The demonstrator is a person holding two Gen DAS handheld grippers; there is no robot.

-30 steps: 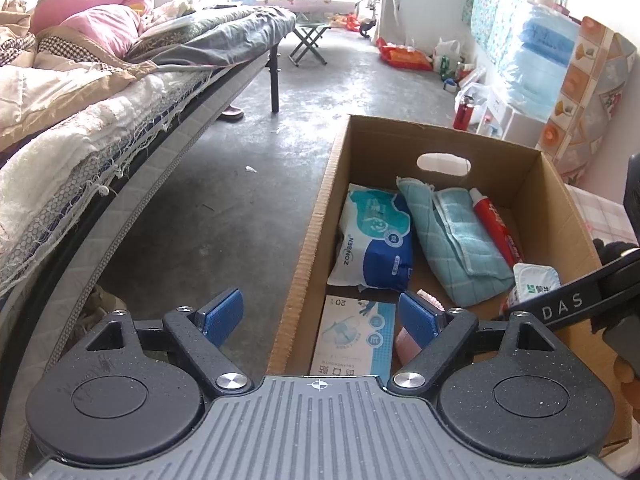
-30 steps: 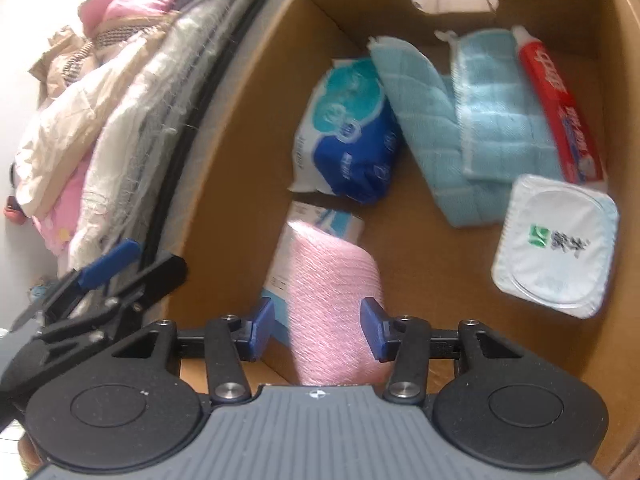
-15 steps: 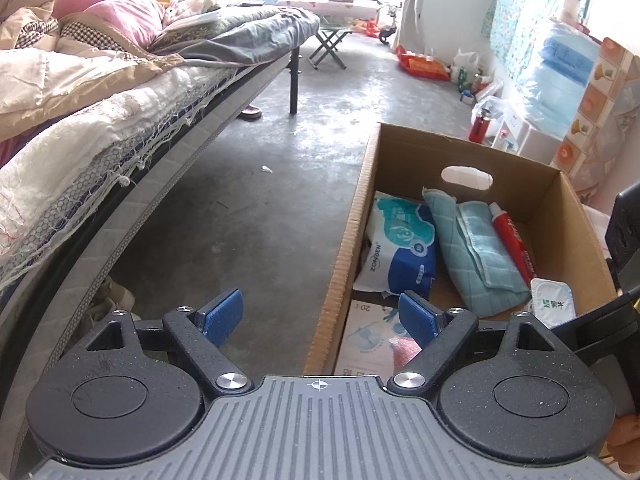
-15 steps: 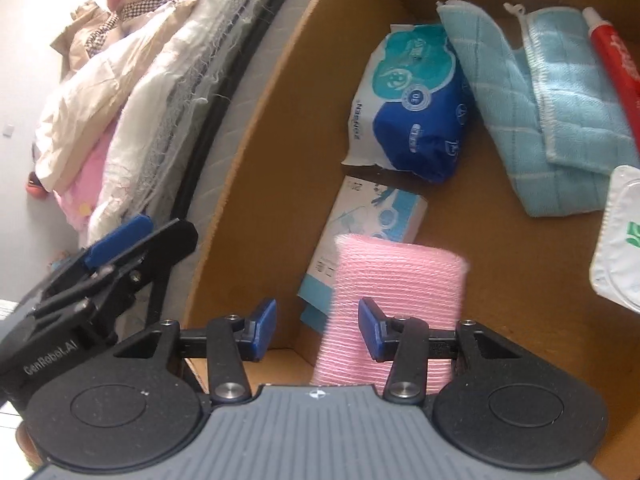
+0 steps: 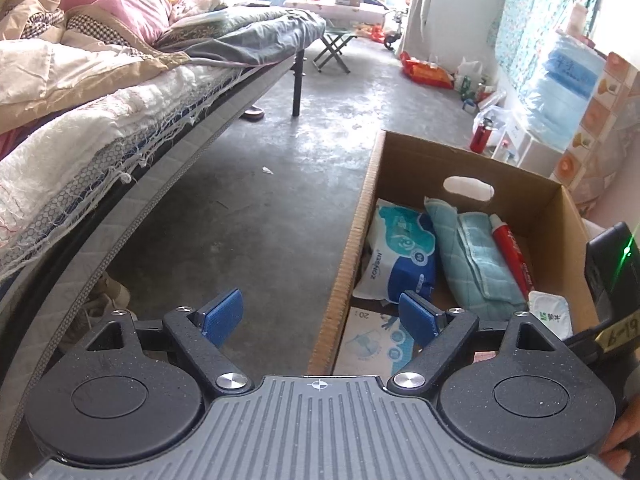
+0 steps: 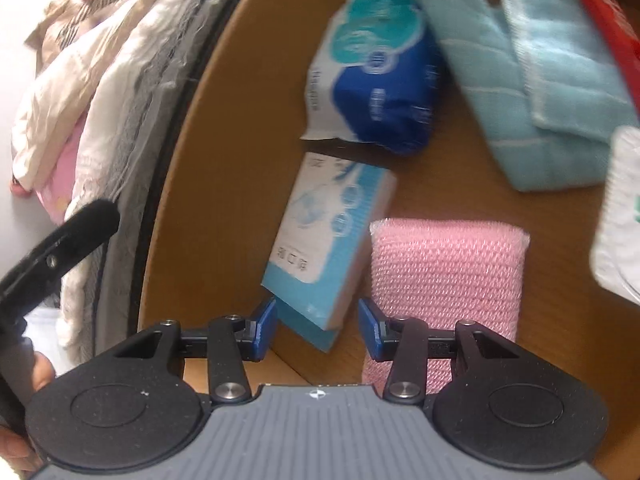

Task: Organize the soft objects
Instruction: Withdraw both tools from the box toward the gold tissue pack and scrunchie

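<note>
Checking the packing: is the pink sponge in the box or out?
In. The sponge rests on the floor of the box beside a blue carton, and it is not between the right gripper jaws.

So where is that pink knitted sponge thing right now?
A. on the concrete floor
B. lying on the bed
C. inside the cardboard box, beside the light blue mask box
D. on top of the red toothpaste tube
C: the right wrist view shows the pink sponge down on the floor of the cardboard box, next to the light blue mask box and off to one side of the right gripper, outside its fingers.
</note>
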